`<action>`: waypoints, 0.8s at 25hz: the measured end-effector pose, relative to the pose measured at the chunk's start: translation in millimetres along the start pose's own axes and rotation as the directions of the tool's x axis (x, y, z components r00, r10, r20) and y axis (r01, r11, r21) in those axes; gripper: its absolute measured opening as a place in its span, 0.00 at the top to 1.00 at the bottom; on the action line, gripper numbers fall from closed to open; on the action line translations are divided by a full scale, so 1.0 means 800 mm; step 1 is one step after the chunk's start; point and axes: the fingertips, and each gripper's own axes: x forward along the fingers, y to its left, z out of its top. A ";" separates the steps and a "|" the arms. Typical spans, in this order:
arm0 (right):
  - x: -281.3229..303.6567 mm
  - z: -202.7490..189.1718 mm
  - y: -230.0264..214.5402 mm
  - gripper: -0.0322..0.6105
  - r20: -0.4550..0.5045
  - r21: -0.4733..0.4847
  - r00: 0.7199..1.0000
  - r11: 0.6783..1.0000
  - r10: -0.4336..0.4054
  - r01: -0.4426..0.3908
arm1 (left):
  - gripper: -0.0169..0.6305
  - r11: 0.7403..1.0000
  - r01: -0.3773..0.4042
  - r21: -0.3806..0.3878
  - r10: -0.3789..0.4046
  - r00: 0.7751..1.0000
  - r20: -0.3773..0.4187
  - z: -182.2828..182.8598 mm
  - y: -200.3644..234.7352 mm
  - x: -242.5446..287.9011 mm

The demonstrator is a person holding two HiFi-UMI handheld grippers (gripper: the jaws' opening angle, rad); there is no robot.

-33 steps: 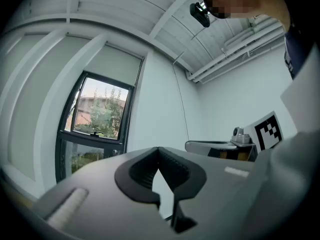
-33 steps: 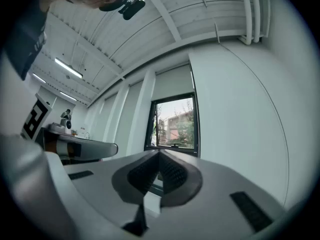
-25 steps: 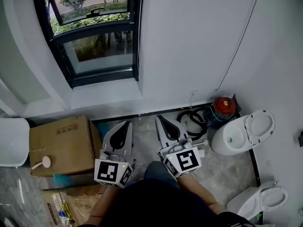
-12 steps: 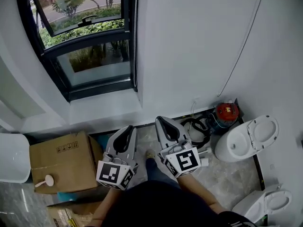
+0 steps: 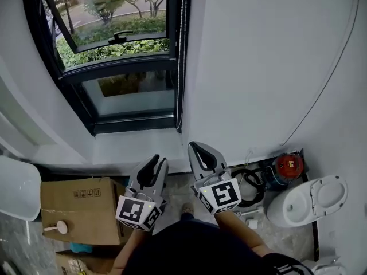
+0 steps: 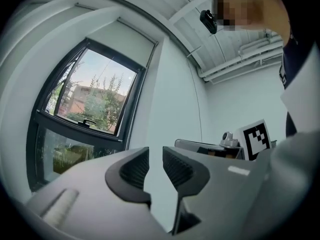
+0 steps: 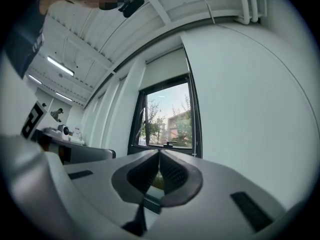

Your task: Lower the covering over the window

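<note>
1. The pale roller blind (image 7: 166, 68) sits way up at the top of the black-framed window (image 5: 126, 67). Its long axis runs left to right across the window's width, and its flat face hangs straight down.
2. It only covers the top strip. The glass below it is uncovered, with trees and a building showing through.
3. A thin bead cord (image 5: 182, 56) runs top to bottom along the right edge of the frame, just beside the white wall (image 5: 258, 67).
4. The left tongs (image 6: 155, 156) have just been opening. The jaws are a small gap apart with nothing between them, only wall behind.
5. The right tongs (image 7: 159, 156) are closed tip to tip and hold nothing.
6. Both tongs are side by side on the near side, pointing at the wall below the sill, well apart from the blind and cord.
7. On the floor there's a brown cardboard box (image 5: 77, 208) to the left and a white toilet (image 5: 307, 202) to the right.
</note>
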 end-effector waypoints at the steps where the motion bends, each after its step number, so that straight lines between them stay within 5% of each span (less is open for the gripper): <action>1: 0.014 -0.002 -0.008 0.93 -0.003 -0.002 1.000 1.000 0.010 -0.010 | 0.86 1.000 -0.009 -0.006 0.009 1.000 0.005 0.000 0.010 0.011; 11: 0.119 -0.031 -0.063 0.93 -0.007 -0.016 0.994 0.994 0.108 -0.108 | 0.83 0.999 -0.035 -0.033 0.036 0.998 0.045 -0.016 0.067 0.111; 20: 0.151 -0.063 -0.091 0.93 -0.037 0.017 0.998 0.999 0.047 -0.046 | 0.80 0.997 0.024 -0.067 -0.024 1.000 0.001 -0.034 0.109 0.157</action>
